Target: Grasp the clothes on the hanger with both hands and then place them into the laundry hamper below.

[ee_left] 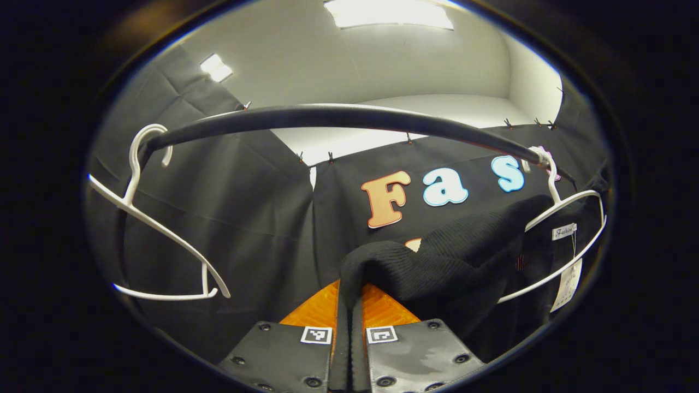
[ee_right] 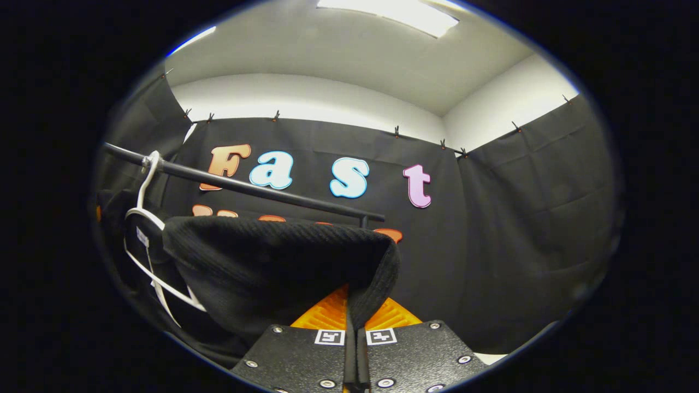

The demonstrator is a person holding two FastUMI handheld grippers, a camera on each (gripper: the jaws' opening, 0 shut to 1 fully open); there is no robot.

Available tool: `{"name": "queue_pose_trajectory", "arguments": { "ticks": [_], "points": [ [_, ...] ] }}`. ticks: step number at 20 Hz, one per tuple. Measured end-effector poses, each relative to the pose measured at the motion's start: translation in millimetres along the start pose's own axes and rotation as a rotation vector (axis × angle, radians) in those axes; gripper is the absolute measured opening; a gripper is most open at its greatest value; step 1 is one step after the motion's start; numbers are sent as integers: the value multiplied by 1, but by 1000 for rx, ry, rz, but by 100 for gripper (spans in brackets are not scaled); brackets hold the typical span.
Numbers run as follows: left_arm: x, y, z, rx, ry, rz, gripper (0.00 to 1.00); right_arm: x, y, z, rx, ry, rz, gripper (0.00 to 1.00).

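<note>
Left gripper [ee_left: 349, 305]: I see its fingers pinched on the black knit garment [ee_left: 453, 256]; a bare white hanger [ee_left: 158, 229] hangs on the rail [ee_left: 338, 117]
Right gripper [ee_right: 352, 311]: I see it clamped on the same garment [ee_right: 273, 262]; the cloth sits on its hanger [ee_right: 144, 218], below the rail [ee_right: 246, 188]

Both views face rail [ee_left: 349, 117], close, upward.

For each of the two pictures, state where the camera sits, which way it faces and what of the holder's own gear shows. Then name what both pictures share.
Left gripper view: rides on the left tongs, facing up at the rail, an empty hanger and the black sweater; its own fingers pinch the knit.
Right gripper view: rides on the right tongs, facing the rail from lower down; its own fingers pinch the sweater.
Shared: sweater, rail, the sweater's hanger.
</note>
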State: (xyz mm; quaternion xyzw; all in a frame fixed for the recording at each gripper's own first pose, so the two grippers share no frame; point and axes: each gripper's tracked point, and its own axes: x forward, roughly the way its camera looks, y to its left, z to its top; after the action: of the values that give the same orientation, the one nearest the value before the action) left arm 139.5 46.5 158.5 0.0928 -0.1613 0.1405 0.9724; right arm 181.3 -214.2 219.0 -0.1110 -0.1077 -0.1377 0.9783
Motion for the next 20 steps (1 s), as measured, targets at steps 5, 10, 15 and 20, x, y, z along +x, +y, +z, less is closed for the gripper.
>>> {"name": "queue_pose_trajectory", "arguments": {
  "ticks": [5, 10, 15, 20],
  "points": [
    [4, 1, -11, -5, 24, 5, 9, 26, -20, 21, -19, -30, -48, 0],
    [9, -3, -11, -6, 27, 1, 9, 40, -28, 56, 47, -63, -40, 0],
    [9, 1, -18, -23, 37, 14, 9, 23, -4, 4, -4, 14, 18, 0],
    [21, 12, -20, 8, 21, 42, 9, -31, 53, -79, 17, 114, 123, 0]
  ]
}}
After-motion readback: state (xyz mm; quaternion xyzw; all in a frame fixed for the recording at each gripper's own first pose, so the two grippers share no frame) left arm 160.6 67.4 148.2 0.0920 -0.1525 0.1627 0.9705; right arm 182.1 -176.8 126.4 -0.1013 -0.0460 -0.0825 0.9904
